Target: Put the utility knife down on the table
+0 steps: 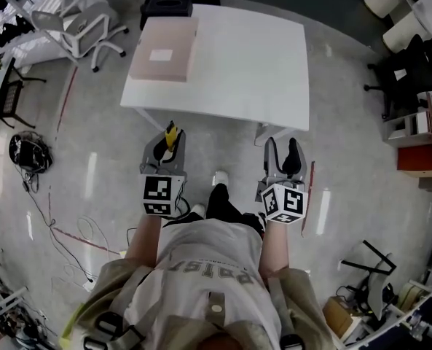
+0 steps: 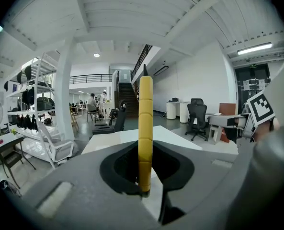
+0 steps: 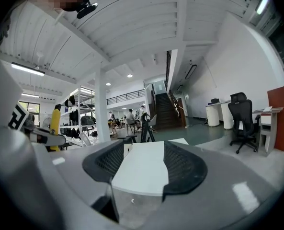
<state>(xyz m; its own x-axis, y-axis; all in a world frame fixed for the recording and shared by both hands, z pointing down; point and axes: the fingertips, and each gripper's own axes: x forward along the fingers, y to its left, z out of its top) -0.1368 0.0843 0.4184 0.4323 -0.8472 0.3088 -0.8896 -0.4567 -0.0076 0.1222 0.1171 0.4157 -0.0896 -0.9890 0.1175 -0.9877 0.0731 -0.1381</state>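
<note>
Left tongs (image 1: 169, 144) clamp the knife (image 1: 171, 131) upright; right tongs (image 1: 283, 156) stand apart, empty. With the desk (image 1: 230, 64) at 12 o'clock, we risk dropping it onto the floor (image 1: 347, 166) by releasing early.

The utility knife (image 2: 145, 128) in the left gripper (image 1: 165, 143) looks like matt yellow plastic, ribbed along its spine. Both claw shells are smooth, matt grey plastic. The right gripper (image 3: 141, 166) has 2 black pads with a rough mesh texture (the left's look plain). Ahead of the claws, the table (image 1: 252, 64) is smooth matt white and the box (image 1: 165, 49) on it dull cardboard. The floor (image 1: 347, 159) below is glossy.
</note>
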